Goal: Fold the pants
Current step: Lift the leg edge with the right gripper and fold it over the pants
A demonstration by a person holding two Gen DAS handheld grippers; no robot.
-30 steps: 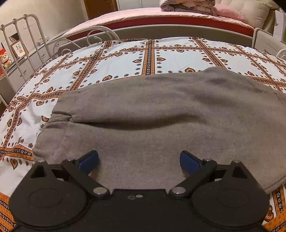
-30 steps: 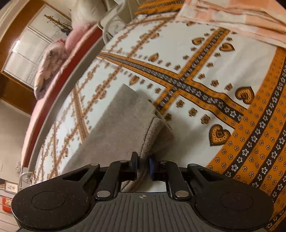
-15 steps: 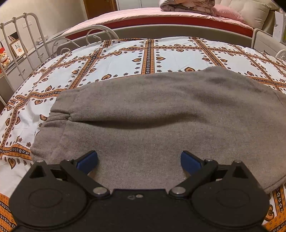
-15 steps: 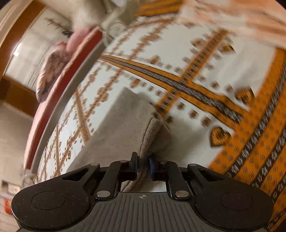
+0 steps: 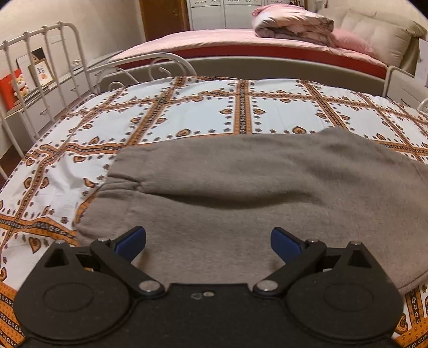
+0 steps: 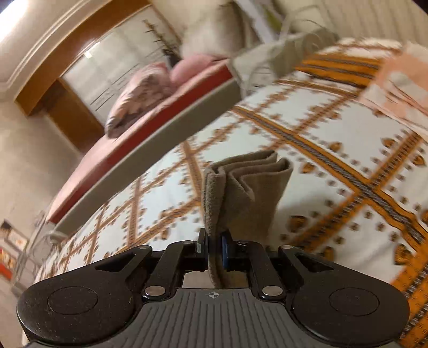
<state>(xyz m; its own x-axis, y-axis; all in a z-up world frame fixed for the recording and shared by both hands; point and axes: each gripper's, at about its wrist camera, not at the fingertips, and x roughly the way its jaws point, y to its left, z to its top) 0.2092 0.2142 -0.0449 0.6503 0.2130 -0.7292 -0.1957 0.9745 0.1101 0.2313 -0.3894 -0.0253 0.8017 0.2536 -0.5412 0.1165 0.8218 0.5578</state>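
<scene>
Grey fleece pants [image 5: 240, 192] lie spread on the patterned bedspread [image 5: 187, 112], one layer folded over another. My left gripper [image 5: 208, 241] is open and empty, its blue-padded fingers wide apart just above the near part of the pants. My right gripper [image 6: 214, 247] is shut on the pants' end [image 6: 246, 192] and holds the bunched, folded edge lifted above the bedspread [image 6: 334, 150]. The part of the pants below my right fingers is hidden.
A white metal bed frame [image 5: 40, 69] borders the left. A second bed with a pink sheet [image 5: 240, 40], a rolled quilt [image 5: 291, 24] and pillows stands behind. A peach cloth [image 6: 401, 88] lies at the right of the bedspread.
My right gripper has lifted the gripped end of the pants off the bed and tilted up, so the room shows. My left gripper has drawn back a little and stays open.
</scene>
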